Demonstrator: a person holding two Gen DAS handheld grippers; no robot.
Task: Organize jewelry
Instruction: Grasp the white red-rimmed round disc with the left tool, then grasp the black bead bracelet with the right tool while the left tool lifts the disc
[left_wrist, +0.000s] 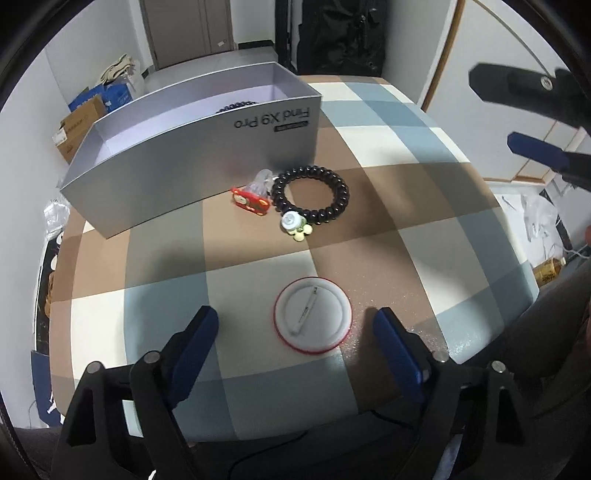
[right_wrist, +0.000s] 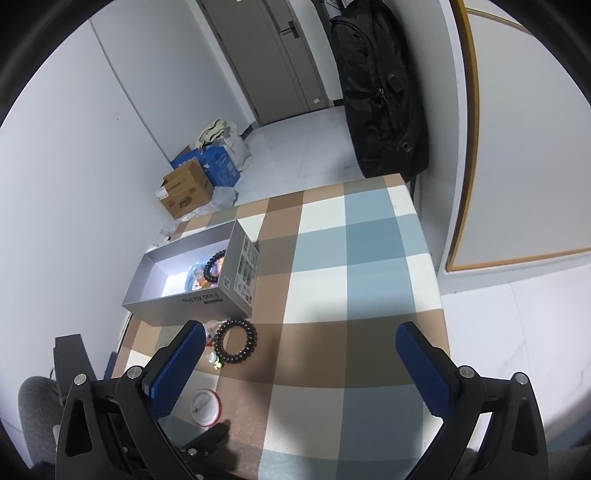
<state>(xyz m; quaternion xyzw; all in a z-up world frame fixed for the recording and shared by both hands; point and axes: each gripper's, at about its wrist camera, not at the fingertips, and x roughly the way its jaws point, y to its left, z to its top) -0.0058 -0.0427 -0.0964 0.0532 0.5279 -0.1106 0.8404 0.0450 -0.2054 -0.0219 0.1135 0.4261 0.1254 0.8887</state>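
Left wrist view: left claw spread, round badge seen between fingers, untouched, near desk front edge; right claw spread, nothing held

Your tablecloth: brown, blue, cream checks. Box silver-grey. Bead bracelet black. Round badge white, red-rimmed. Your gripper pads blue.

**Readable lettering**

"Find X9 Pro" is printed upside down on the long side of the grey box, ahead of the left gripper. Print on the cardboard carton beyond cannot be read.
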